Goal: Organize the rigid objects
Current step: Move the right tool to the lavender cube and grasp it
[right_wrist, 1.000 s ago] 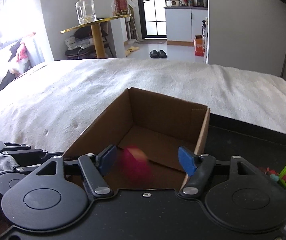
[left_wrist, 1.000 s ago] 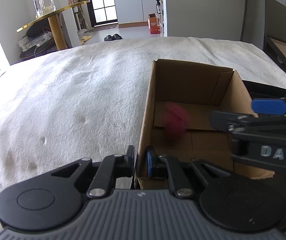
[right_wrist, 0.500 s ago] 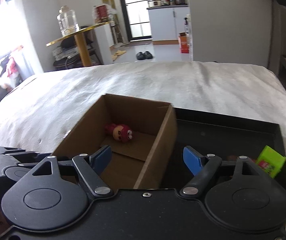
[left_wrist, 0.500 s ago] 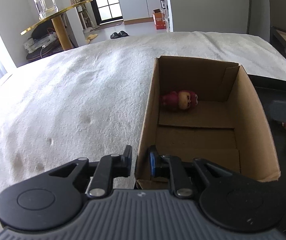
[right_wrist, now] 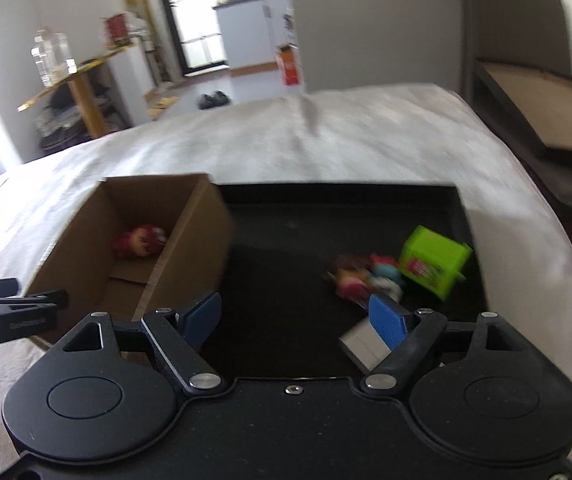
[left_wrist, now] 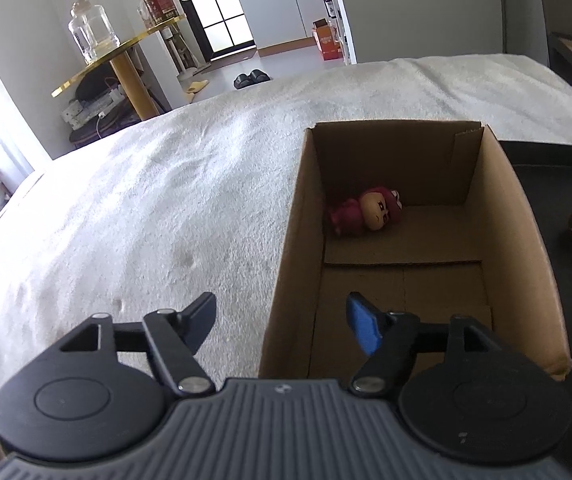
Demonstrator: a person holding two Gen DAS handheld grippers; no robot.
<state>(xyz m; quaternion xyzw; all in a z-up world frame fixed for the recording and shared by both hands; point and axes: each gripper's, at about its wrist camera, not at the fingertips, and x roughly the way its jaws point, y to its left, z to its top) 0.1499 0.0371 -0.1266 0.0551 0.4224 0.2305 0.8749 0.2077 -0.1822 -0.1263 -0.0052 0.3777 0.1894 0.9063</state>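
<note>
An open cardboard box (left_wrist: pixel 510 208) (right_wrist: pixel 85 240) stands on the bed. A red-haired doll figure (left_wrist: pixel 366 210) (right_wrist: pixel 139 240) lies inside at its far left corner. My left gripper (left_wrist: pixel 281 322) is open and empty, straddling the box's near left wall. My right gripper (right_wrist: pixel 296 320) is open and empty above a black tray (right_wrist: pixel 286 208) to the right of the box. On the tray lie a small colourful figure (right_wrist: pixel 366 278), a green box (right_wrist: pixel 432 266) and a white block (right_wrist: pixel 362 346).
The white blanket (left_wrist: pixel 145 208) covers the bed to the left and beyond. A gold side table with a glass jar (left_wrist: pixel 93 36) stands far left. A dark frame (right_wrist: pixel 542 104) lies at the right edge of the bed.
My left gripper has opened and let go of the box wall. My right gripper has swung right from over the box to over the tray. The doll has come to rest in the box.
</note>
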